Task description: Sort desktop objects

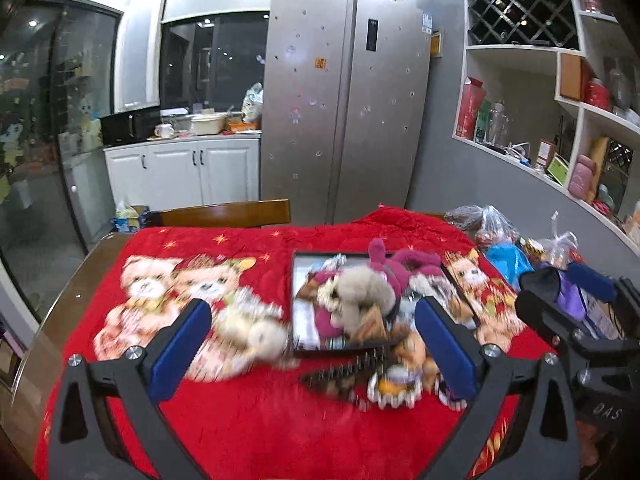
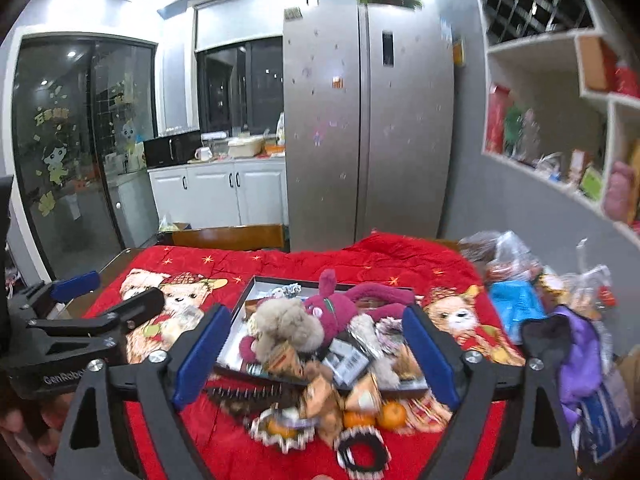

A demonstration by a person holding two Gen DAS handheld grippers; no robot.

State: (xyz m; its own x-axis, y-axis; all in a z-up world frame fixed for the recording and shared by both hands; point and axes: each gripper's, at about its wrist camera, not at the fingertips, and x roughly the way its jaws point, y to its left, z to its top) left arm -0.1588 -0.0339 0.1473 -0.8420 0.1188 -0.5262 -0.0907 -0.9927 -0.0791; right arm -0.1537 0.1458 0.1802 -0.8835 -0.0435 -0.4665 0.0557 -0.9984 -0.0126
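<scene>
Left gripper (image 1: 312,344) spread wide, blue pads apart, nothing between them; right gripper (image 2: 316,354) likewise released and empty. No earlier frame to compare. Shallow dark-rimmed tray (image 2: 240,304) sits mid-table on the red blanket (image 2: 224,448), overfilled: a fuzzy beige plush (image 2: 286,326) toward its left, a magenta plush (image 2: 340,304) with long ears draped across the middle, small packets and a barcode-labelled packet (image 2: 346,360) toward its right and front. In front of the tray, on the blanket — a dark bristled brush (image 2: 244,394), then orange fruits (image 2: 392,414), one sitting in a pleated paper cup (image 2: 280,430), and a black ring (image 2: 362,454) nearest the camera. Blanket is plush, quilted, printed with cartoon cats and gold stars; wooden table edge (image 1: 86,276) shows at left. Right edge of table: crinkled clear plastic bags (image 2: 500,252), a blue bag (image 2: 516,300). Behind — white cabinets (image 2: 216,190), steel two-door fridge (image 2: 368,120), white wall shelves (image 1: 520,52) with a wine rack.
</scene>
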